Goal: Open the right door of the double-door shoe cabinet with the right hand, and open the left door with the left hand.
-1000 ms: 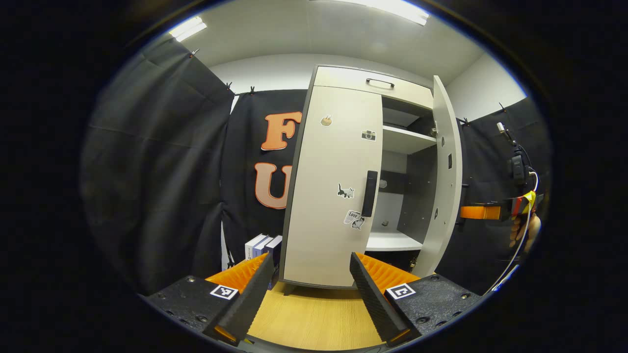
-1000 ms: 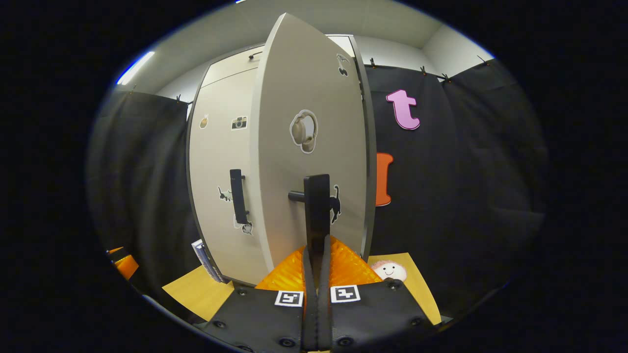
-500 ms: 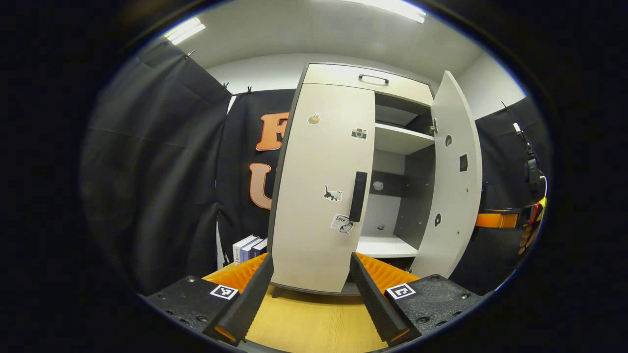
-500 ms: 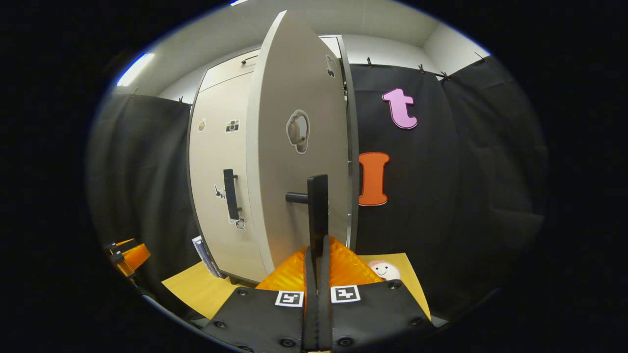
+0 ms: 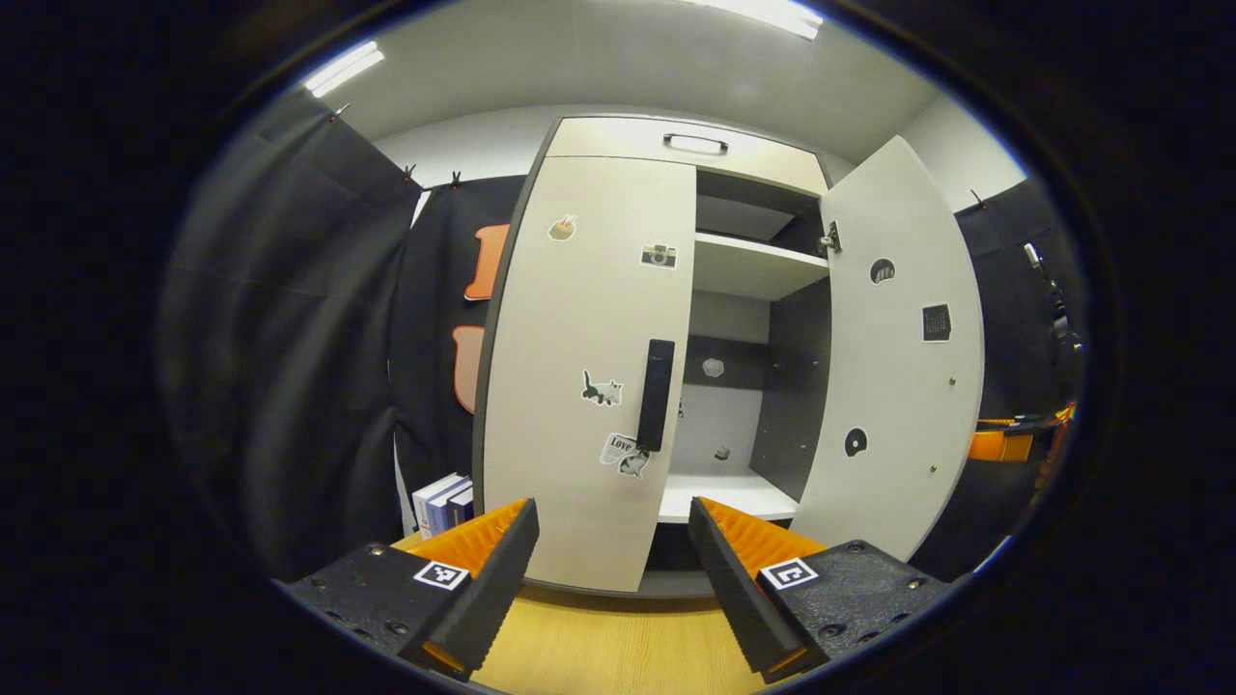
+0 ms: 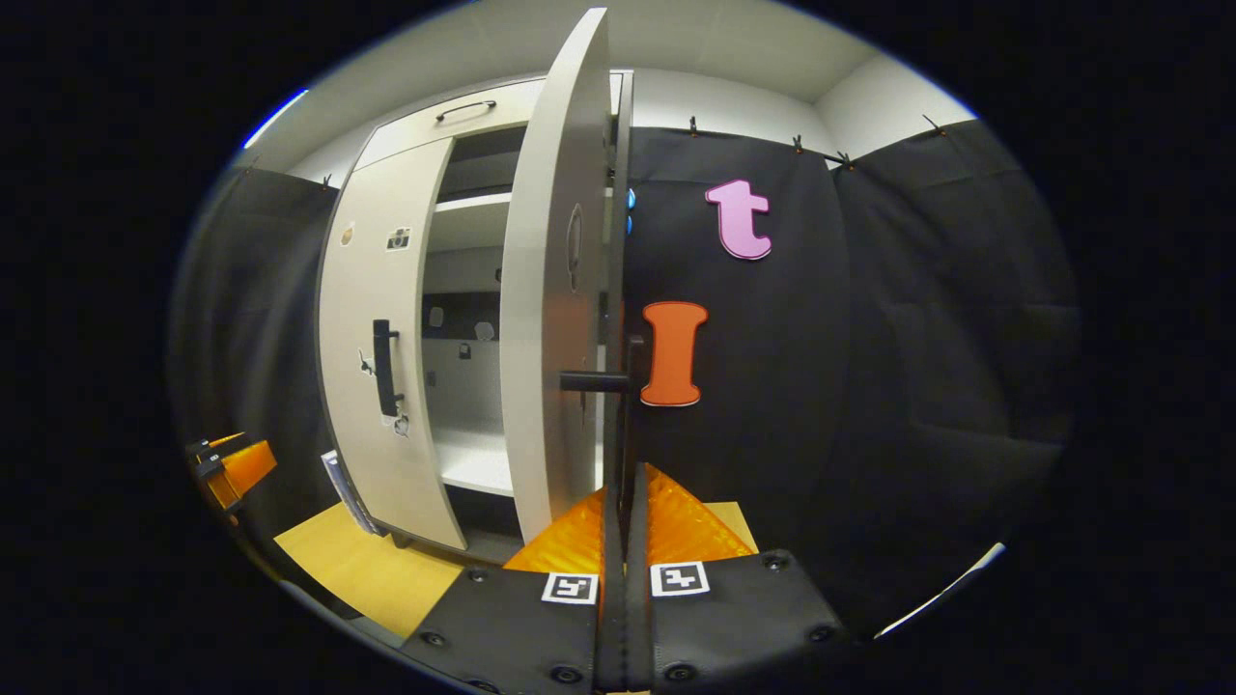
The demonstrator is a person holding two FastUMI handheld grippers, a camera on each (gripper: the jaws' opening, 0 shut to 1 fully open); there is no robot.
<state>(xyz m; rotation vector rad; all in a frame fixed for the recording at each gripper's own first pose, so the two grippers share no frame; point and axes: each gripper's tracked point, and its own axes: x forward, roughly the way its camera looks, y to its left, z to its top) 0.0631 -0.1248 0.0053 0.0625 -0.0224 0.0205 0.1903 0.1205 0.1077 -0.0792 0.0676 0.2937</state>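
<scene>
The shoe cabinet's left door (image 5: 579, 386) is closed, its black vertical handle (image 5: 656, 394) at its right edge. My left gripper (image 5: 613, 579) is open a short way in front of that door, below the handle, holding nothing. The right door (image 5: 898, 357) stands swung wide open, its inner face toward the left gripper view. In the right gripper view this right door (image 6: 550, 319) is nearly edge-on, and my right gripper (image 6: 623, 502) is shut on its black handle (image 6: 628, 415). The left door (image 6: 372, 338) and left gripper (image 6: 232, 468) appear farther left there.
Inside the cabinet are white shelves (image 5: 753, 275) and a dark back wall. A drawer with a handle (image 5: 695, 143) tops it. Books (image 5: 444, 497) stand beside the cabinet's left foot. The cabinet stands on a wooden surface (image 5: 599, 647). Black cloth walls close in both sides.
The right door has swung from about half open to wide open, drawn by my shut right gripper. The left gripper has come closer to the left door, still open.
</scene>
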